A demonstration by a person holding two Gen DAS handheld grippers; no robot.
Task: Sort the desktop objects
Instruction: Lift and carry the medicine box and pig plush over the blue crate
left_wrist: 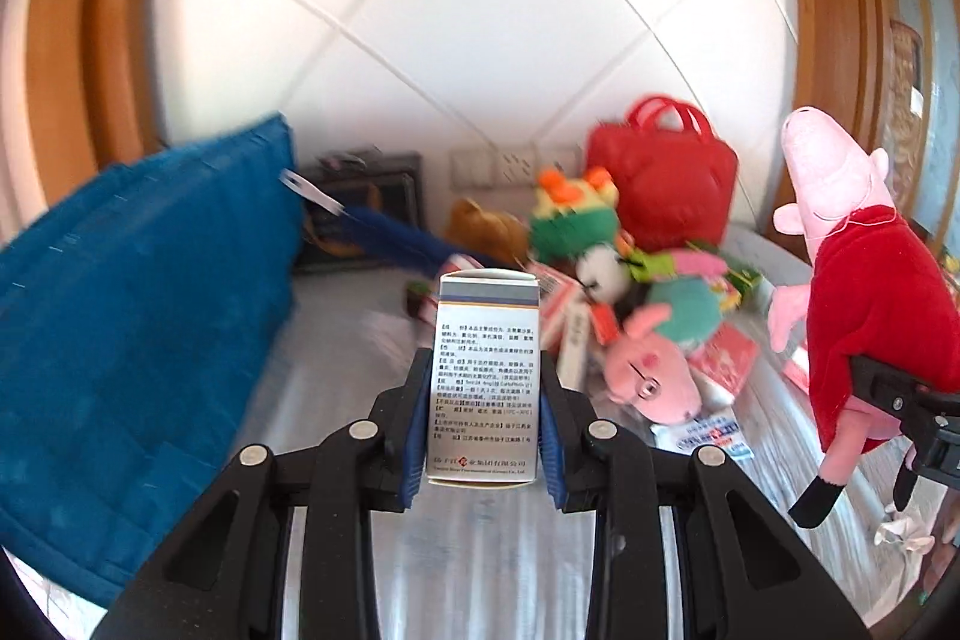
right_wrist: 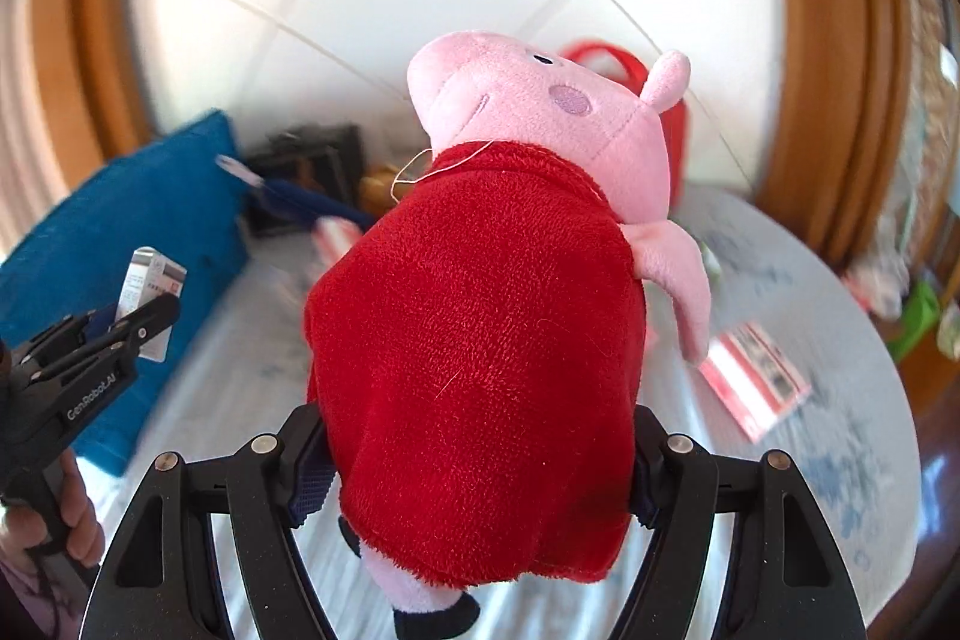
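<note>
Both hands loaded above the counter — a box in one, a plush in the other.

The left gripper has its jaws clamped on the white medicine box, held upright; the right gripper squeezes the pig plush low on its red dress — top-heavy, so it may sag or slip out; at one o'clock of the box a toy pile and red bag crowd the counter; a blue bin fills nine o'clock.

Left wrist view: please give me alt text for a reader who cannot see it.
The left gripper clamps a white medicine box upright above a pale table. Behind it lies a heap of plush toys and a red handbag, with a blue cushion at left. At right, the right gripper holds a pink pig plush in a red dress.
</note>
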